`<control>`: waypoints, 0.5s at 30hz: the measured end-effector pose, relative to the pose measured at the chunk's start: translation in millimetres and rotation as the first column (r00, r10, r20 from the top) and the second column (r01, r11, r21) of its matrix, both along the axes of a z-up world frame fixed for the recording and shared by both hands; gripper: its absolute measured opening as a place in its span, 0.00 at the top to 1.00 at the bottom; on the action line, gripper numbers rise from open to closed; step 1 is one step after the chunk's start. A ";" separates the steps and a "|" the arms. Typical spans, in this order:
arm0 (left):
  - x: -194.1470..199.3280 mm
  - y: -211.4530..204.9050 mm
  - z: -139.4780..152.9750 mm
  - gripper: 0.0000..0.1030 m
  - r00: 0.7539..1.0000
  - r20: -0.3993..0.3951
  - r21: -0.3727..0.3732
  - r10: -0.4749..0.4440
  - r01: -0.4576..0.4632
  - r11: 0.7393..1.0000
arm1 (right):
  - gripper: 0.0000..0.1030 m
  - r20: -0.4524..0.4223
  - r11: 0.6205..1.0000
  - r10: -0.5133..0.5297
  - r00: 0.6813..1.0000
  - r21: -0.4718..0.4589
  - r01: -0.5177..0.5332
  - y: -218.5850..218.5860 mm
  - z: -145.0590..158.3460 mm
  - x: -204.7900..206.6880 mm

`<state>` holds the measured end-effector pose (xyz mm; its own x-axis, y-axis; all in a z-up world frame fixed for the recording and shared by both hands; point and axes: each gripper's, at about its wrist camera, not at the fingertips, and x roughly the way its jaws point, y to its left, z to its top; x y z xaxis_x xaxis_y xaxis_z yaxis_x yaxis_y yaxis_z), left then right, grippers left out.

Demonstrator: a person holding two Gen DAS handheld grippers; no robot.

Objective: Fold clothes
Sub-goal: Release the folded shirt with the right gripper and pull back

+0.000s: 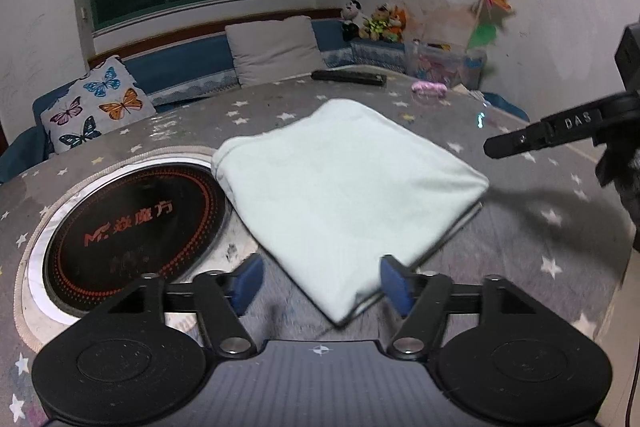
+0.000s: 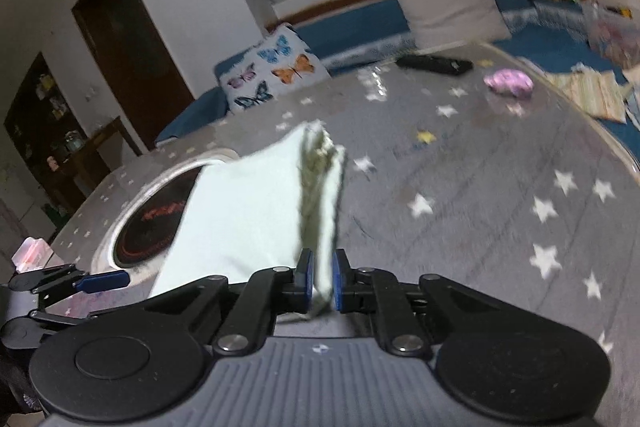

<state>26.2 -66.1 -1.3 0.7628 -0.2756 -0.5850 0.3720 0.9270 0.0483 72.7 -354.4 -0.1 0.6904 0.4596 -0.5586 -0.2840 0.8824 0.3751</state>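
A pale mint garment (image 1: 340, 187), folded into a rough square, lies on the grey star-print tablecloth (image 1: 520, 247). Its near corner sits between the wide-apart blue pads of my left gripper (image 1: 320, 277), which is open and does not press on it. In the right wrist view my right gripper (image 2: 322, 279) is shut on the garment (image 2: 248, 219), pinching a bunched edge that stands up between its pads. One black finger (image 1: 496, 149) of the right gripper shows at the right of the left wrist view. The left gripper's blue pad (image 2: 104, 281) appears at the lower left of the right wrist view.
A round black cooktop (image 1: 132, 227) is set into the table left of the garment, which overlaps its rim. A black remote (image 1: 348, 77) and a pink object (image 1: 429, 89) lie at the far side. A butterfly pillow (image 1: 96, 103), a grey cushion (image 1: 276, 51) and plush toys (image 1: 376, 21) line the bench.
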 end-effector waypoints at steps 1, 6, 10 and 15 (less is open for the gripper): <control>2.0 -0.6 0.8 0.27 1.000 0.003 -0.003 0.008 -0.008 1.000 | 0.90 0.009 1.000 0.009 1.000 0.000 -0.009 2.9 1.9 0.5; 16.5 -3.0 0.4 0.21 0.998 0.010 -0.019 0.056 -0.056 0.998 | 0.90 0.033 0.997 0.073 0.997 -0.005 -0.073 23.9 2.3 6.0; 26.2 -4.1 -4.8 0.21 0.997 0.005 -0.007 0.080 -0.080 0.997 | 0.90 0.033 0.994 0.107 0.994 -0.011 -0.107 39.5 -2.6 9.6; 31.5 -3.5 -12.8 0.21 0.995 -0.012 0.010 0.097 -0.097 0.995 | 0.90 0.006 0.994 0.102 0.995 -0.026 -0.102 43.3 -13.3 11.2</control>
<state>57.7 -69.7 -14.2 0.7786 -0.1951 -0.5965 0.2806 0.9584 0.0528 83.9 -311.1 -13.5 0.6449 0.5131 -0.5664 -0.3753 0.8582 0.3501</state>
